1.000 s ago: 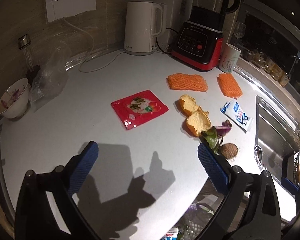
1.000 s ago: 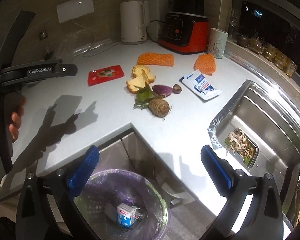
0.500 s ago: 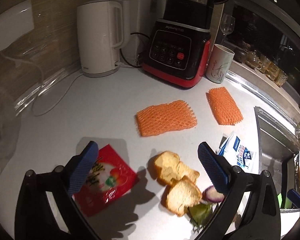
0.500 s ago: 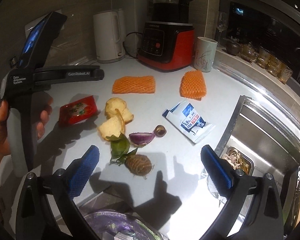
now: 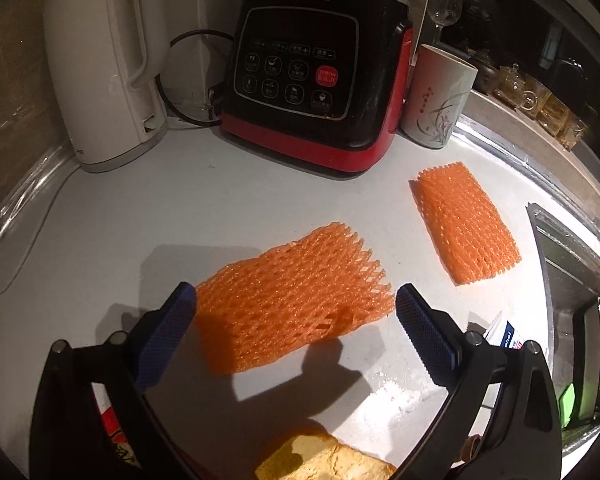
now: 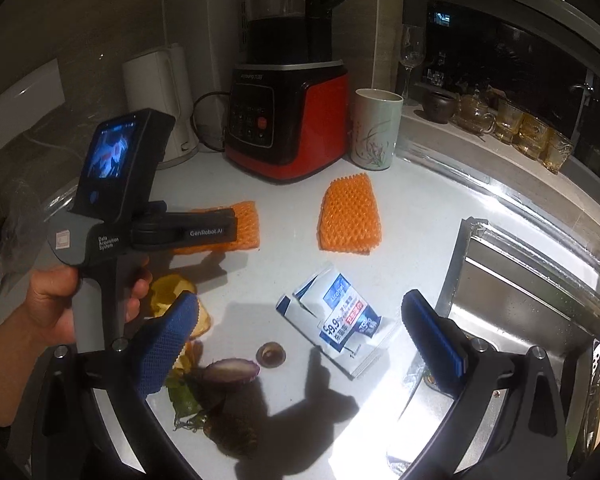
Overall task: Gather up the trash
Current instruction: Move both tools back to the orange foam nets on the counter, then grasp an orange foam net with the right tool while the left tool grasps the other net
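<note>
Over the past second the left tool [image 5: 296, 312] has swept forward across the worktop [image 5: 228, 208], from above the red snack packet and the peels to the nearer orange foam net [image 5: 292, 300], which now lies flat between its blue pads [image 5: 168, 332]; jaws spread wide, nothing gripped, and whether the pads yet touch the net I cannot tell. Likely the net is the next piece of trash chosen. The second foam net [image 5: 466, 224] lies apart to the right, near the cup [image 5: 440, 100] and blender base [image 5: 316, 80]. The right tool [image 6: 298, 336] has moved in too, from over the bin to above the wipes packet [image 6: 340, 320], jaws also spread and empty, onion scrap [image 6: 230, 370] near its left pad. The left hand [image 6: 60, 300] holds its tool level, pistol-style, pointing toward the kettle [image 6: 160, 96] corner.
</note>
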`<state>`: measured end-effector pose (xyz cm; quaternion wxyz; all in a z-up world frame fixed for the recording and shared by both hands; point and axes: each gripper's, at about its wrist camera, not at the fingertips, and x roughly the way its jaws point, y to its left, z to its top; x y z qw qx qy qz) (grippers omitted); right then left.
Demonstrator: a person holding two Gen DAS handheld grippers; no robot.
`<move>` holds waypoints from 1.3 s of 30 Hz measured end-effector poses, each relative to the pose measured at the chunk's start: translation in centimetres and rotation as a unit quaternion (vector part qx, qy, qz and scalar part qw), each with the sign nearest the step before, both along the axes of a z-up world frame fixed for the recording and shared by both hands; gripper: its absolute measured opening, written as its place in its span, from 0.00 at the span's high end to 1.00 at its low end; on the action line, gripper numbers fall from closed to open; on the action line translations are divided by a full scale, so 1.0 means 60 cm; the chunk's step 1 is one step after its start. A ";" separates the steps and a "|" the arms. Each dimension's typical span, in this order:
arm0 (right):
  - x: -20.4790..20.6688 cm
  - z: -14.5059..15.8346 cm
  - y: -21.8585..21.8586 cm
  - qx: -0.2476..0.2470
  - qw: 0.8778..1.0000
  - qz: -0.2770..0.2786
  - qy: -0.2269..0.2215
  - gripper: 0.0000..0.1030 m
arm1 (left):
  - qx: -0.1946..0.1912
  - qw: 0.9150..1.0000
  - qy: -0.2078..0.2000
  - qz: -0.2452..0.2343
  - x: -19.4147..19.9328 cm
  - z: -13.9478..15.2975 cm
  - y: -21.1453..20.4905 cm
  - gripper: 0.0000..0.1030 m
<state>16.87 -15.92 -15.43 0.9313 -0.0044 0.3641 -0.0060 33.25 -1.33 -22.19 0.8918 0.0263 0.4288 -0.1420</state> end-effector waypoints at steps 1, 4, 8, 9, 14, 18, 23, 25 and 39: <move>0.005 0.001 -0.001 -0.001 1.000 0.000 0.000 0.02 | 0.000 1.000 0.002 0.000 0.003 -0.003 -0.002 0.07; 0.017 0.001 -0.004 0.000 1.000 -0.001 -0.001 0.02 | 0.007 1.000 0.003 -0.006 0.012 -0.008 -0.009 0.07; 0.025 -0.001 -0.006 -0.002 1.000 -0.002 0.000 0.02 | 0.011 1.000 0.005 -0.011 0.018 -0.011 -0.016 0.09; 0.026 -0.001 -0.006 -0.001 1.000 -0.002 0.000 0.02 | 0.011 1.000 0.007 -0.011 0.019 -0.012 -0.016 0.16; 0.034 -0.001 -0.007 0.000 1.000 -0.002 0.000 0.02 | 0.005 0.999 0.052 -0.012 0.037 -0.031 -0.014 0.78; 0.040 -0.002 -0.008 -0.008 1.000 0.001 -0.001 0.02 | 0.008 0.999 0.050 -0.001 0.039 -0.036 -0.005 0.93; 0.070 -0.009 -0.013 -0.019 1.000 0.002 -0.005 0.02 | 0.009 0.999 0.045 -0.005 0.035 -0.033 -0.001 0.96; 0.090 -0.014 -0.015 -0.027 1.000 0.001 -0.005 0.02 | 0.013 0.999 0.041 -0.009 0.034 -0.032 -0.001 0.96; 0.246 -0.082 -0.053 -0.008 1.000 -0.008 0.024 0.02 | 0.016 0.999 0.041 -0.013 0.043 -0.035 0.006 0.96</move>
